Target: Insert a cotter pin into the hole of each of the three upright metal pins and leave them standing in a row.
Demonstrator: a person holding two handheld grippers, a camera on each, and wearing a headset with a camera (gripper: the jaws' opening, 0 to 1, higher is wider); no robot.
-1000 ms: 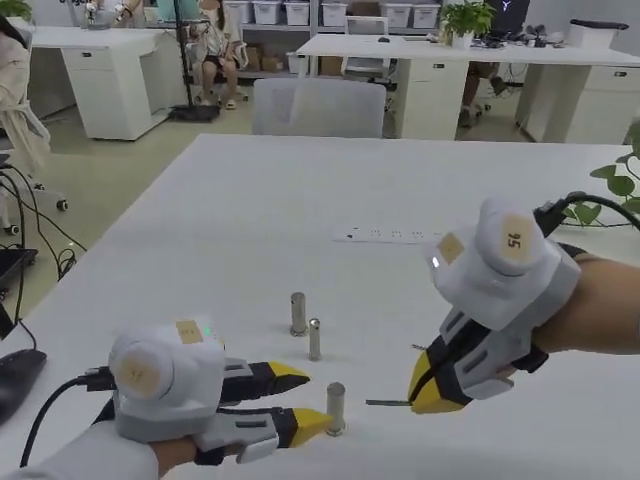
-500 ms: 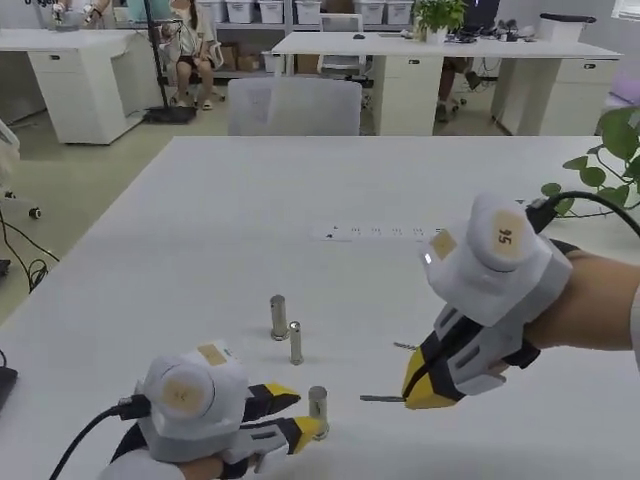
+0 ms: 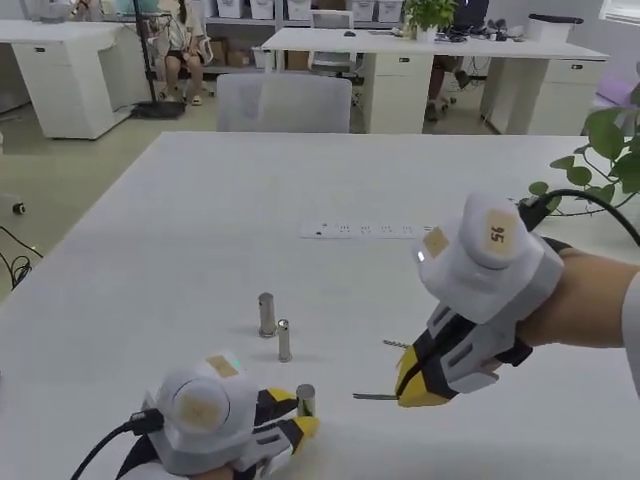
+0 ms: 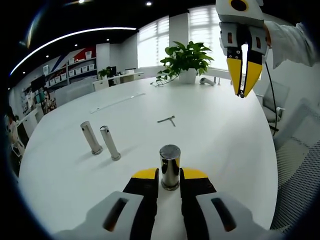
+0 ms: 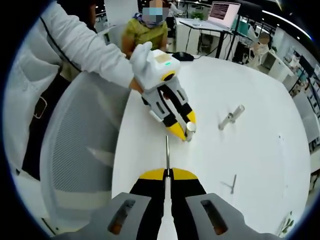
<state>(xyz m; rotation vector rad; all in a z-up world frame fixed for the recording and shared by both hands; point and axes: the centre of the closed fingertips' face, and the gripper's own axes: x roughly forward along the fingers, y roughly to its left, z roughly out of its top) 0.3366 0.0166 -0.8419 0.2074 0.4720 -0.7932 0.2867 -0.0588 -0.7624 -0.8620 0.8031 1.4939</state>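
Three metal pins stand upright on the white table (image 3: 200,230). My left gripper (image 3: 293,414) is shut on the nearest pin (image 3: 305,400), which stands between its yellow tips (image 4: 170,166). The other two pins (image 3: 266,314) (image 3: 284,340) stand close together beyond it. My right gripper (image 3: 412,386) is shut on a thin cotter pin (image 3: 375,396) that points level toward the held pin, a short gap away. In the right gripper view the cotter pin (image 5: 167,155) aims at the held pin (image 5: 190,131). Another cotter pin (image 3: 397,344) lies loose on the table.
A flat power strip (image 3: 365,230) lies across the table's middle. A potted plant (image 3: 610,150) stands at the right edge. A grey chair (image 3: 283,103) stands at the far side, with desks and seated people beyond.
The head camera has shifted, so the whole scene sits further left. Both grippers keep their holds; the cotter pin's tip stays about the same short distance from the held pin.
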